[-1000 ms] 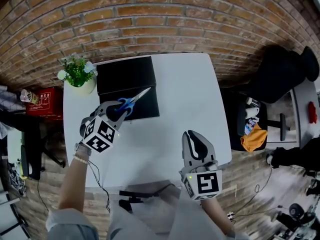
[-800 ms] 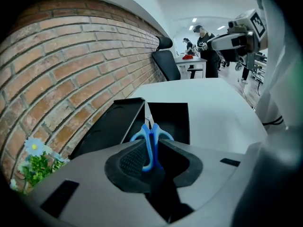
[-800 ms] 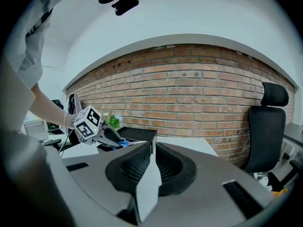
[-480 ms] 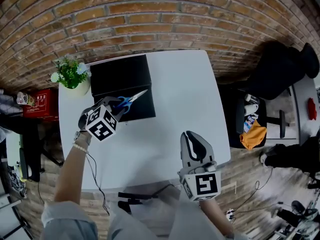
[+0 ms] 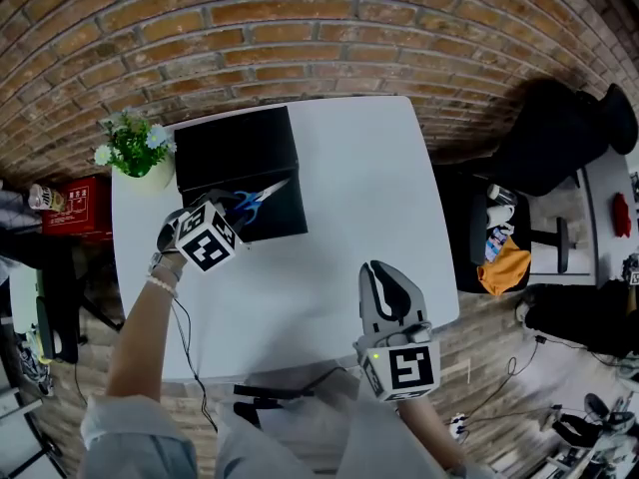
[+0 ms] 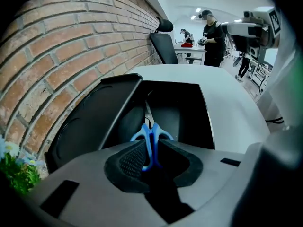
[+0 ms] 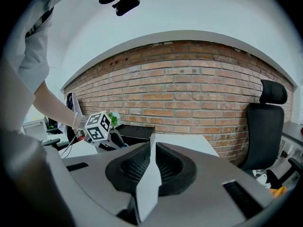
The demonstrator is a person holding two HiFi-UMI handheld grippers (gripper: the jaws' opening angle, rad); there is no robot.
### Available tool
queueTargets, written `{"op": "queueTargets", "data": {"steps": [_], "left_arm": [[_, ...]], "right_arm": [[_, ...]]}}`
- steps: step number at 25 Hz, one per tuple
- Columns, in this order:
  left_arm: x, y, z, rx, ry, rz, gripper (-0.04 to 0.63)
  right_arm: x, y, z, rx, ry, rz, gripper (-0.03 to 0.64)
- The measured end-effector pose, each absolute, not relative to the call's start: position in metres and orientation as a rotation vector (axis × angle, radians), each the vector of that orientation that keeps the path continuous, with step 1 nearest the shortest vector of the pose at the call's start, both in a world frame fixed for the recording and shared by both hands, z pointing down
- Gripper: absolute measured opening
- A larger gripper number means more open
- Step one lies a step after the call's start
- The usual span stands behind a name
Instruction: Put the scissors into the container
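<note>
A white square table (image 5: 349, 188) fills the middle of the head view. An open black rectangular container (image 5: 235, 148) sits on its upper left part. Just beside that, at the table's upper left corner, stands a small green potted plant (image 5: 133, 146) with white flowers.

- Green plant (image 5: 132, 146) with white flowers, upper left.
- White table (image 5: 369, 198), in the middle.
- Brick wall (image 5: 300, 38), along the top.
- Red box (image 5: 80, 206), far left.
- Black chair (image 5: 559, 143), right side.
</note>
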State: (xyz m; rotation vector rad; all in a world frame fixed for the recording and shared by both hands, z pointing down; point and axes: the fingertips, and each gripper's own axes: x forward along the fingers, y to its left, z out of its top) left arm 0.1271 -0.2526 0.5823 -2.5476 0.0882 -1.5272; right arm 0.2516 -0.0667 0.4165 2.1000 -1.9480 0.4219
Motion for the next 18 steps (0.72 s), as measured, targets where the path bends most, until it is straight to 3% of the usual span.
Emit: {"op": "queueTargets", "data": {"steps": [10,18], "left_arm": [[0.127,-0.254,0.588,-2.533,0.11,-1.578,0.097],[0.128,-0.263,0.546,-2.679,0.332,-1.427,0.093]], "right_arm": [[0.25,-0.063,0.416,2.099,-1.937,0.414,0.06],[0.244,-0.064,0.407,2.095,-1.962,0.38,0.06]]}}
